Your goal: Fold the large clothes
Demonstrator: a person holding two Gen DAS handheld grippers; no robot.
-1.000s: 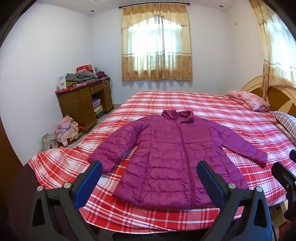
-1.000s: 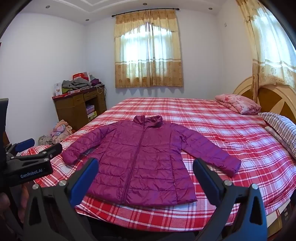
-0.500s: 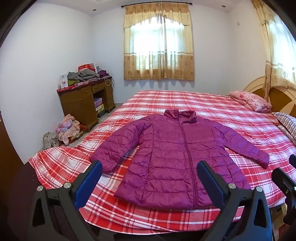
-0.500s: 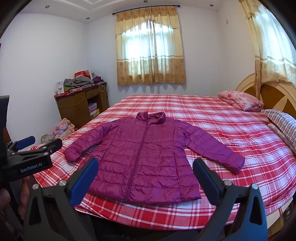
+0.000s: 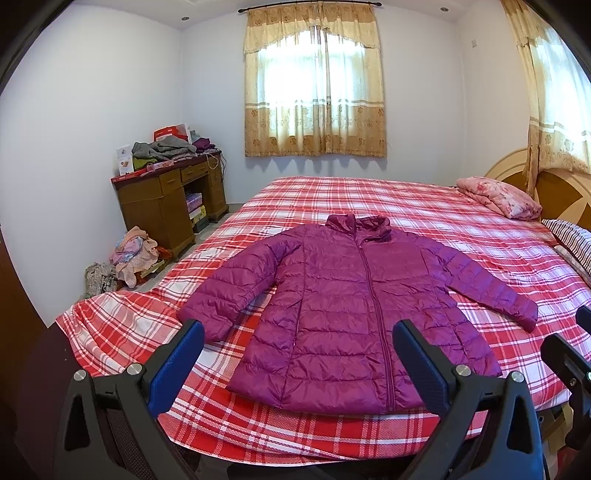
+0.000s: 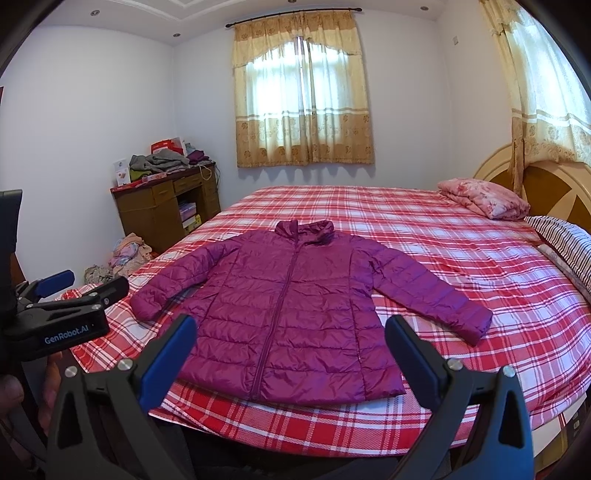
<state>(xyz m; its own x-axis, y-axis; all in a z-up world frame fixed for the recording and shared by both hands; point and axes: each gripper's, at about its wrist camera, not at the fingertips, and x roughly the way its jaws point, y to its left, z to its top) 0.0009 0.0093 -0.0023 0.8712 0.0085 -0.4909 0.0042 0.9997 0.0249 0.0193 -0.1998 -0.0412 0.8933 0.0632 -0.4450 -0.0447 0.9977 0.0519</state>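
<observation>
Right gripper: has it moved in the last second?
Yes. In the right wrist view the right gripper has eased forward and tilted slightly down: the jacket looks a bit larger, and the curtain rod sits higher in frame.

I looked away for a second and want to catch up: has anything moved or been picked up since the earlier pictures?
Almost nothing. Both views shifted slightly; nothing was grasped or released. The purple quilted jacket lies spread flat, zipped, sleeves out, on the red plaid bedsheet as before. The left hand-held gripper and right hand-held gripper stay open, short of the jacket.
</observation>
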